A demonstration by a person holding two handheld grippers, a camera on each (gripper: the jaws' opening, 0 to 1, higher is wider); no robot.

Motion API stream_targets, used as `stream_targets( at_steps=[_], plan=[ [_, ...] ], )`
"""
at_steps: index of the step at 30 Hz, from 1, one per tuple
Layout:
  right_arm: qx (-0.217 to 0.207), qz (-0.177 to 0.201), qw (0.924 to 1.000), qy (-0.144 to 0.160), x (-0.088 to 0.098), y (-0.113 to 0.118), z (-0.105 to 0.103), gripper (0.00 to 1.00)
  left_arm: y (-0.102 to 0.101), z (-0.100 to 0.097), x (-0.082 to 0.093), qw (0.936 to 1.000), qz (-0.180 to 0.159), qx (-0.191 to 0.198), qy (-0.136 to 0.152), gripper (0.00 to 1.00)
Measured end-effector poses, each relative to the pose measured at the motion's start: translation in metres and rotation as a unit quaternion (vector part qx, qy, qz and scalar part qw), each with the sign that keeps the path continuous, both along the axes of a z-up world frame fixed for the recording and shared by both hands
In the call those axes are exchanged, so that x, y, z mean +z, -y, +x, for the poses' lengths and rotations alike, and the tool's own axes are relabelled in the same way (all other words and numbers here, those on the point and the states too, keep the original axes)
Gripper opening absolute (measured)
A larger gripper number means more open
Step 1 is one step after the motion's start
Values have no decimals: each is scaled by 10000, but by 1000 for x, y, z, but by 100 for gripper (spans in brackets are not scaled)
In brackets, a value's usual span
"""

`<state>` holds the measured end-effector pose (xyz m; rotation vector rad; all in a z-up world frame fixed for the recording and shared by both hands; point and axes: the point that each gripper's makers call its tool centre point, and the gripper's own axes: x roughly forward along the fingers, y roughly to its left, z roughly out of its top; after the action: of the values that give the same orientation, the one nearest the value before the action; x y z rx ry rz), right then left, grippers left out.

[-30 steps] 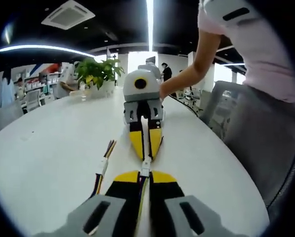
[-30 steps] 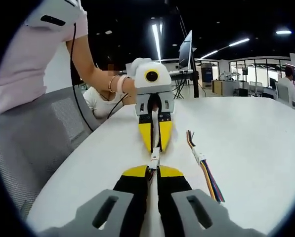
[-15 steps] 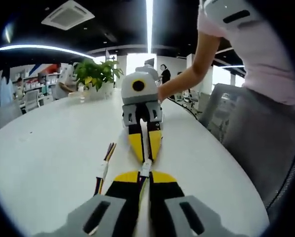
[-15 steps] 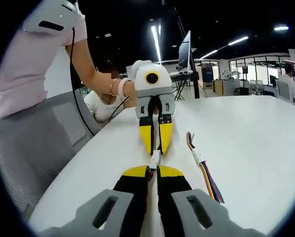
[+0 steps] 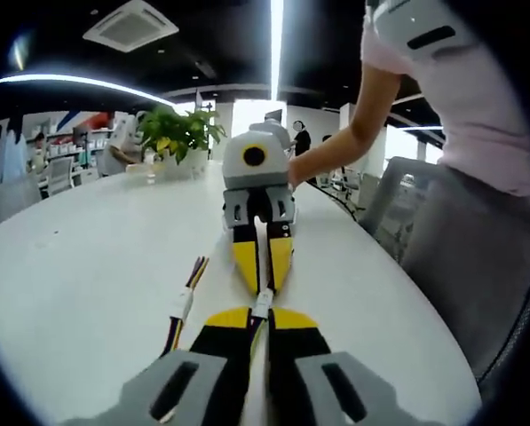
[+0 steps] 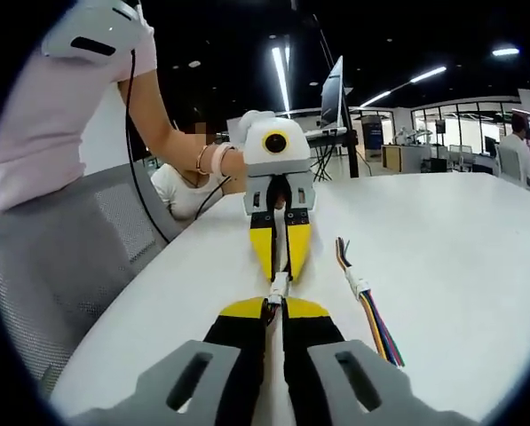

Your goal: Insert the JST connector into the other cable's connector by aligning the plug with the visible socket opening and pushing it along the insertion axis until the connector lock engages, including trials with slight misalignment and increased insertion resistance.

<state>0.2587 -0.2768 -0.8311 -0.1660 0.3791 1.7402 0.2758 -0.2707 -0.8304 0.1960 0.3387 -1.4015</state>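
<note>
Little has shifted — plug [image 5: 262,304] and socket [image 6: 278,286] stay clamped tip to tip by left gripper [image 5: 258,317] and right gripper [image 6: 275,306]; skewed pushing risks jamming.

The left gripper [image 5: 259,312] and right gripper [image 6: 276,304] point straight at each other, tip to tip, each with its yellow-tipped jaws drawn close together, pinching something between them. In the left gripper view the right gripper [image 5: 262,271] sits just ahead of the jaws, held from behind by the person's hand [image 5: 296,166] on an outstretched bare arm. In the right gripper view the left gripper [image 6: 280,264] faces the jaws likewise, gripped by a hand [image 6: 218,156].
</note>
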Motion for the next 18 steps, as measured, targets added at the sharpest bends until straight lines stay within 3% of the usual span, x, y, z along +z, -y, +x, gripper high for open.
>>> stream_targets(
  at_steps=[18],
  plan=[
    [0, 34, 10000, 84, -10, -3, 8, 3, -2, 8, -8, 9999, 28, 157, -18, 0]
  ],
)
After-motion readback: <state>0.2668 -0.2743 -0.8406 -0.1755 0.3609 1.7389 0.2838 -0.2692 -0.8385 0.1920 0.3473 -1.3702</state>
